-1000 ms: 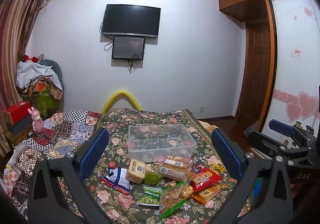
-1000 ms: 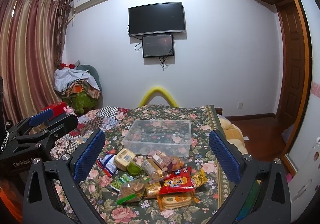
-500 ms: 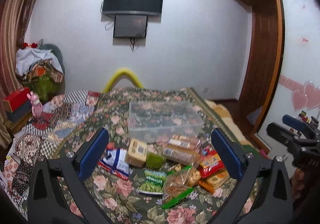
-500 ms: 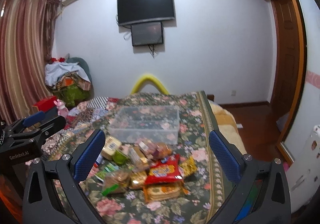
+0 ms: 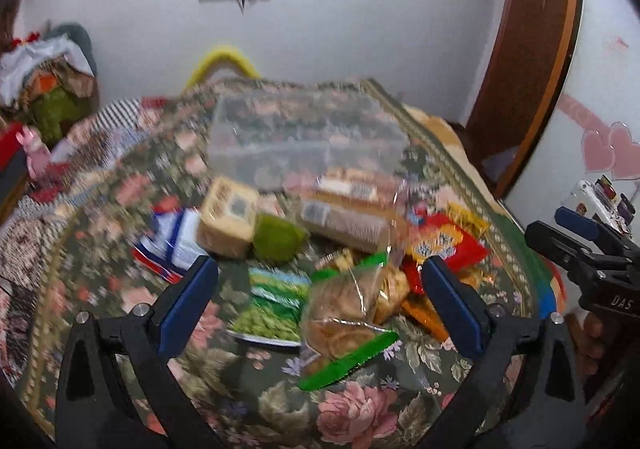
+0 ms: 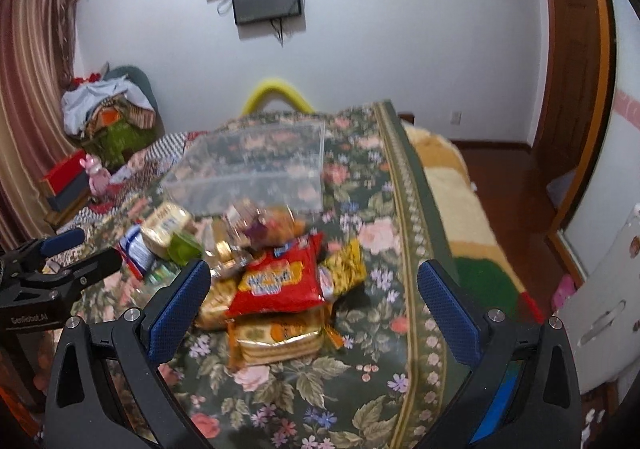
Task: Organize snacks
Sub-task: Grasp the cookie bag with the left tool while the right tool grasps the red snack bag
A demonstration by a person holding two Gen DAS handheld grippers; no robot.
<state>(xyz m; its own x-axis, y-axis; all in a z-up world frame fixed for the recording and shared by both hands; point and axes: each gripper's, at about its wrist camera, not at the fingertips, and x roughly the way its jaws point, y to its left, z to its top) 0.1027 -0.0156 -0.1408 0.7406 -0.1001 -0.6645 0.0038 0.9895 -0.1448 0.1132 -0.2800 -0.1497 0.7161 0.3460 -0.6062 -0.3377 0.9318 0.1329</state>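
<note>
A pile of snack packs lies on a floral bedspread [image 5: 352, 413] in front of a clear plastic box [image 5: 304, 137], also seen as the clear plastic box [image 6: 256, 165]. My left gripper [image 5: 320, 305] is open above a clear bag of biscuits [image 5: 348, 305] and a green pea packet [image 5: 272, 309]. My right gripper [image 6: 314, 297] is open over a red snack bag [image 6: 280, 281], with a gold biscuit pack [image 6: 280, 341] below it and a yellow packet [image 6: 344, 261] to its right. The views are blurred.
A tan box [image 5: 228, 221], a green cup [image 5: 278, 237] and a blue-white pack [image 5: 176, 237] lie left of the pile. The other gripper [image 5: 592, 257] shows at the right edge. The bed's right edge [image 6: 452, 209] drops to a wooden floor. Clutter stands at the left wall.
Both grippers have moved forward and tilted down toward the snack pile, which now fills more of each view. Both stay open.
</note>
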